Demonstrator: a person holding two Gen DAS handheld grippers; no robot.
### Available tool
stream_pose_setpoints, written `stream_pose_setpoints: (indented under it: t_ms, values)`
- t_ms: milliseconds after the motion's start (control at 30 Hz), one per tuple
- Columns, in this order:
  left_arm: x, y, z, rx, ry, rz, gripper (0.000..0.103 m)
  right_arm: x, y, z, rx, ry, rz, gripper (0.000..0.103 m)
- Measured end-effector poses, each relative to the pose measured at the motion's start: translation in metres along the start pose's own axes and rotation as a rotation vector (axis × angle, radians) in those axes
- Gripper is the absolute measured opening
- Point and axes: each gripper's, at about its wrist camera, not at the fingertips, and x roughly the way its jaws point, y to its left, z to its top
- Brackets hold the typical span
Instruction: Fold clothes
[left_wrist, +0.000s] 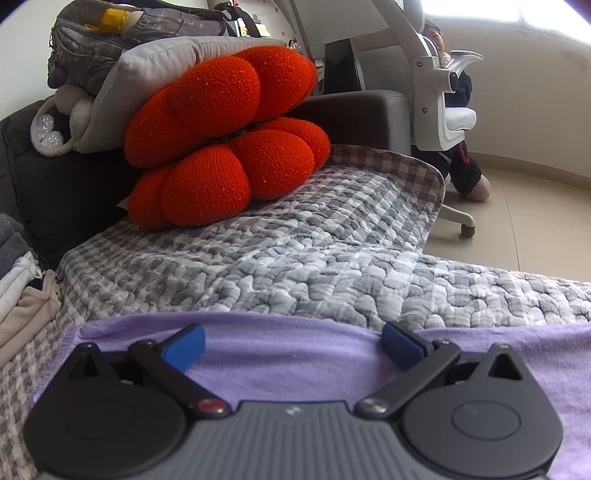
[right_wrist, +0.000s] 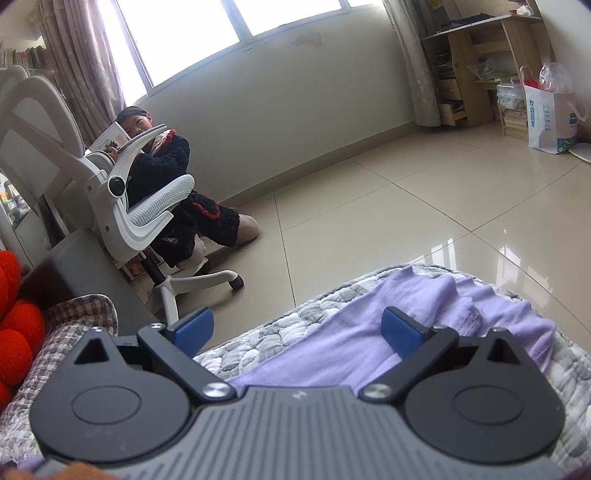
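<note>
The left gripper (left_wrist: 293, 349) sits low over the lavender garment (left_wrist: 280, 365), its blue pads (left_wrist: 184, 347) spread wide apart with nothing between them, pointing along the sofa toward the cushions. The right gripper (right_wrist: 297, 332) is likewise spread and empty, held low and aimed out past the sofa's edge toward the floor; its right pad (right_wrist: 400, 338) hangs over the cloth and its left one over the quilt's border. The lavender garment (right_wrist: 369, 332) lies flat on the gray-and-white checked quilt (left_wrist: 295, 251), its long axis running left to right across the left wrist view, with a rumpled end and a stitched hem (right_wrist: 469, 321) lying toward the quilt's outer edge. At the left gripper's left, a stack of folded clothes (left_wrist: 22, 291) rests on the quilt. Farther along the sofa, an orange knit cushion (left_wrist: 225, 136) leans against a gray pillow (left_wrist: 155, 74), with a gray backpack (left_wrist: 122, 33) above. Beyond the sofa's arm stands a white office chair (right_wrist: 147, 206) on the tiled floor (right_wrist: 406, 206), and a person in a dark fuzzy coat (right_wrist: 166, 173) sits behind it holding a book. A wooden shelf (right_wrist: 476, 62) and a white shopping bag (right_wrist: 550, 114) stand by the far wall.
</note>
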Motion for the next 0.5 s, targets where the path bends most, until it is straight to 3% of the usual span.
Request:
stream_pose_setpoints:
  t_ms: [267, 500]
  values:
    - [-0.001, -0.001, 0.0, -0.001, -0.003, 0.004, 0.102, -0.007, -0.005, 0.0, 0.032, -0.043, 0.008, 0.099]
    - [0.002, 0.011, 0.0, -0.058, 0.014, -0.057, 0.102, -0.018, -0.011, 0.002, 0.08, -0.101, 0.052, 0.103]
